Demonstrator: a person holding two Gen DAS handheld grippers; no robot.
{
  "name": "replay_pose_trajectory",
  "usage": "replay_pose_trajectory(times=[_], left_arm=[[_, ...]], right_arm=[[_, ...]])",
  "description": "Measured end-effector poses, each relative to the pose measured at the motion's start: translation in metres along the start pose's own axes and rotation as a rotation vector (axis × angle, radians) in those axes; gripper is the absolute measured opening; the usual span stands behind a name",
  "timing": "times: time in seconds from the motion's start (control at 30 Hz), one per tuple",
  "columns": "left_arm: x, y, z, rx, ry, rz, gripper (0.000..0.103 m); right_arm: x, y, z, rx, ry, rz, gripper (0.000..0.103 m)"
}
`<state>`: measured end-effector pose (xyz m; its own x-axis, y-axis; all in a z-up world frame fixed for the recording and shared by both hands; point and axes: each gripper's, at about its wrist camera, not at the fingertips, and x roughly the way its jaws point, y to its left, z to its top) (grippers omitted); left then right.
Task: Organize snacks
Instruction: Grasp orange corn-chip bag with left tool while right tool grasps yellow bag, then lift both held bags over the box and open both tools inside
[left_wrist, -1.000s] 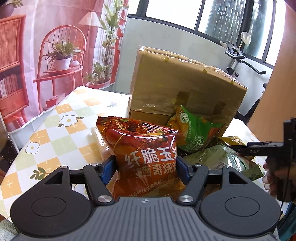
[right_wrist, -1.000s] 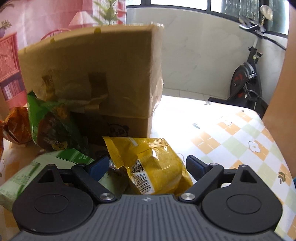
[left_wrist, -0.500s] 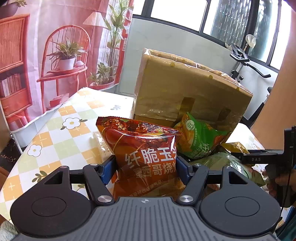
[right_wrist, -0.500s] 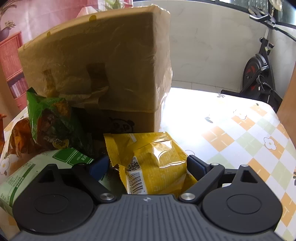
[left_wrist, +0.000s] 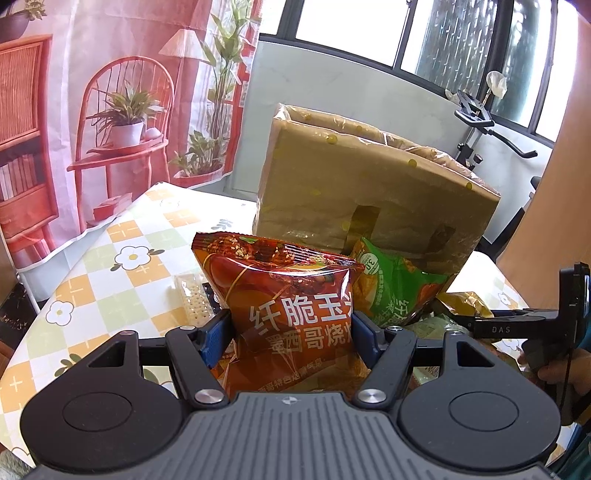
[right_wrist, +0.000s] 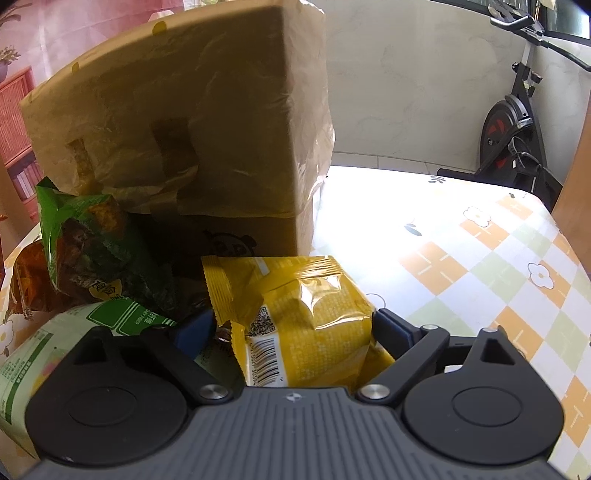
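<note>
Two snack bags sit between jaws at this moment. The red snack bag (left_wrist: 291, 314) with white Chinese letters stands upright between the blue pads of the left hand-held gripper (left_wrist: 291, 334); both pads press on its sides, so it is grasped, and it stands above the table (left_wrist: 92, 280). The yellow snack bag (right_wrist: 303, 325) with a barcode lies between the pads of the right hand-held gripper (right_wrist: 293, 332). The right pad touches the bag, but there is a gap at the left pad, so this hand-held gripper is released and the jaws stand wide.

Just behind the red bag, a green snack bag (left_wrist: 395, 291) leans against a cardboard box (left_wrist: 369, 192) wrapped in clear plastic film. In the right wrist view a pale green packet (right_wrist: 55, 343) lies flat beside the yellow bag, near the left jaw. A small packet of pale crackers (left_wrist: 190, 299) lies on the table to the left of the red bag.

The table has a cloth with orange and green squares and white flowers. At the right edge of the left wrist view, a person's hand (left_wrist: 561, 373) holds the other tool. An exercise bike (right_wrist: 513, 125) stands behind the table by the wall.
</note>
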<state>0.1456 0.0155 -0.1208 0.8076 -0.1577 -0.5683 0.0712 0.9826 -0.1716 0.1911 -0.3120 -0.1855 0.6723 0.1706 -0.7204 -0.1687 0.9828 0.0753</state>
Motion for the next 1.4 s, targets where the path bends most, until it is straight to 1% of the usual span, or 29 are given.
replay_pose_trajectory(times=[0.03, 0.13, 0.27, 0.37, 0.53, 0.77, 0.9, 0.97, 1.1, 1.27, 1.4], left_arm=[[-0.001, 0.001, 0.0, -0.001, -0.001, 0.0, 0.071], [-0.001, 0.001, 0.003, -0.005, -0.006, -0.001, 0.071], [-0.002, 0.0, 0.003, -0.006, -0.017, -0.009, 0.071], [-0.003, -0.004, 0.005, -0.001, -0.028, -0.021, 0.071], [-0.006, -0.01, 0.012, 0.023, -0.055, -0.048, 0.071], [-0.016, -0.018, 0.033, 0.071, -0.13, -0.085, 0.071], [-0.023, -0.028, 0.049, 0.108, -0.19, -0.101, 0.071], [-0.024, -0.033, 0.057, 0.122, -0.222, -0.101, 0.071], [-0.023, -0.036, 0.077, 0.103, -0.257, -0.119, 0.071], [-0.02, -0.044, 0.093, 0.115, -0.289, -0.126, 0.071], [-0.01, -0.049, 0.107, 0.096, -0.307, -0.147, 0.071]], right_arm=[[-0.001, 0.0, -0.001, 0.0, -0.001, -0.005, 0.088], [-0.009, -0.001, -0.003, 0.011, -0.001, -0.009, 0.083], [-0.025, -0.005, -0.008, 0.035, -0.022, -0.007, 0.082], [-0.042, -0.008, -0.009, 0.061, -0.057, -0.006, 0.082], [-0.07, -0.01, -0.002, 0.095, -0.11, -0.018, 0.082], [-0.117, 0.006, 0.023, 0.066, -0.228, -0.001, 0.082], [-0.141, 0.021, 0.045, 0.03, -0.308, 0.019, 0.082], [-0.151, 0.028, 0.059, 0.011, -0.343, 0.006, 0.081], [-0.163, 0.039, 0.082, -0.006, -0.398, -0.008, 0.079], [-0.176, 0.047, 0.1, -0.009, -0.46, 0.01, 0.077], [-0.176, 0.053, 0.115, -0.022, -0.482, 0.036, 0.077]])
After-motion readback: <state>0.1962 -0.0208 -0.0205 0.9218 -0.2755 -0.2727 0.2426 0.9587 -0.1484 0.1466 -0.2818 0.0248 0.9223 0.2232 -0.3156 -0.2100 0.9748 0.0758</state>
